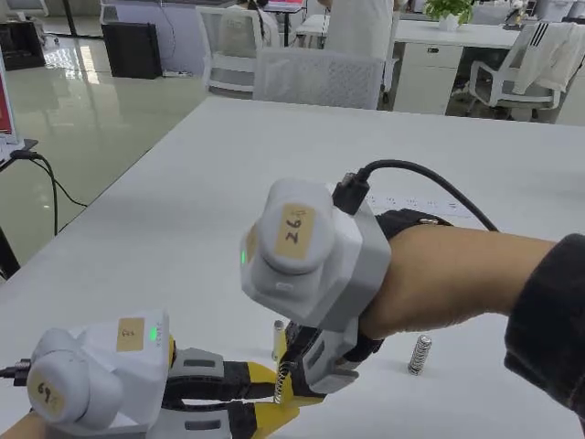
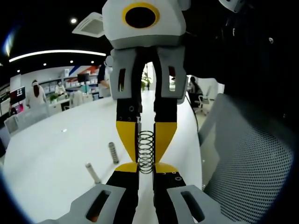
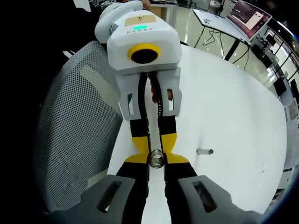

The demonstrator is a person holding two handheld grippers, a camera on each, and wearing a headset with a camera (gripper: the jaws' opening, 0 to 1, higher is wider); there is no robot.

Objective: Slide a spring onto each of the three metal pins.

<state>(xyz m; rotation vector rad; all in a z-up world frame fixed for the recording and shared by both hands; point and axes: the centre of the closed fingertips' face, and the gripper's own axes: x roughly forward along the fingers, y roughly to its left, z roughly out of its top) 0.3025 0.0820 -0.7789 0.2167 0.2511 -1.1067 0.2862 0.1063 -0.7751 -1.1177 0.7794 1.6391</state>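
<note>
One pin [image 1: 420, 354] on the desk [image 1: 210, 183] appeared already sleeved, a bare pin [image 1: 279, 340] stood unfitted, and the next spring [image 2: 145, 150] was clamped between the fingers of both the left gripper [image 2: 145, 169] and the right gripper [image 3: 157, 165], not yet threaded.

the left gripper [image 1: 274, 391] and right gripper [image 1: 292, 370] share rounded white housings, grey-and-black jaws with yellow tips, tan handwritten stickers [image 1: 294, 230] and a green light [image 1: 154, 334]. a black cable [image 1: 430, 178] plugs into the right one. the right arm wears a dark sleeve [image 1: 548, 320] and a black strap [image 1: 402, 222].
</note>
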